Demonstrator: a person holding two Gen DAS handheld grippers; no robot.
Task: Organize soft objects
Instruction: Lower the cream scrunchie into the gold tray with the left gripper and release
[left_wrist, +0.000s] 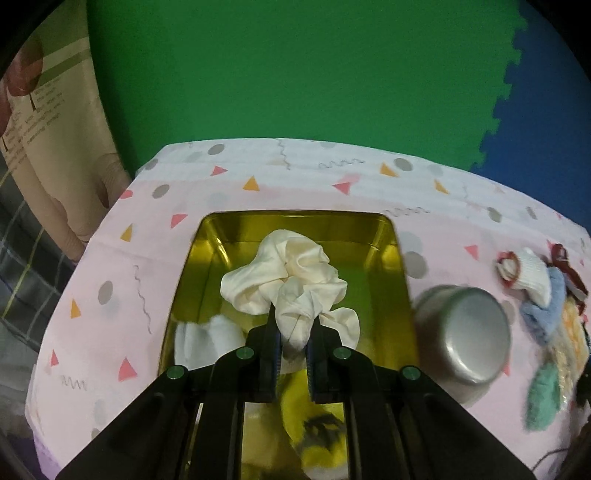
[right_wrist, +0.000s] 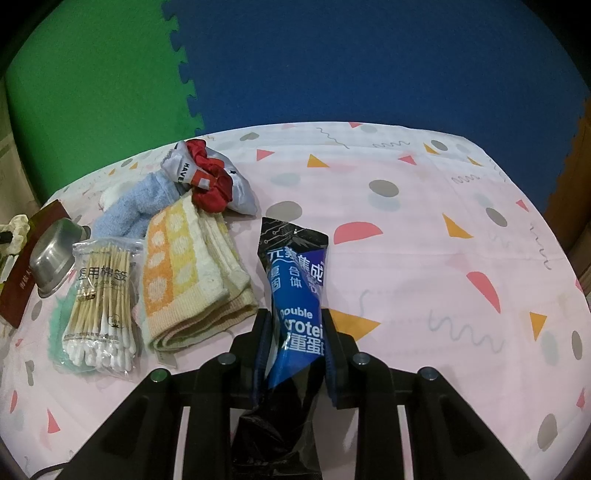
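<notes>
My left gripper (left_wrist: 293, 325) is shut on a cream satin scrunchie (left_wrist: 284, 284) and holds it over a gold metal tray (left_wrist: 207, 254). In the tray lie a white sock (left_wrist: 207, 338) and a yellow and black soft item (left_wrist: 317, 435). My right gripper (right_wrist: 295, 332) is shut on a blue and black protein bar packet (right_wrist: 295, 295) above the pink tablecloth. To its left lie a yellow and orange folded towel (right_wrist: 188, 273), a light blue sock (right_wrist: 136, 206) and a red scrunchie (right_wrist: 210, 181).
An upturned steel bowl (left_wrist: 465, 332) stands right of the tray, also in the right wrist view (right_wrist: 55, 254). A bag of cotton swabs (right_wrist: 99, 310) and a grey pouch (right_wrist: 240, 188) lie by the towel. Green and blue foam mats cover the floor beyond the table.
</notes>
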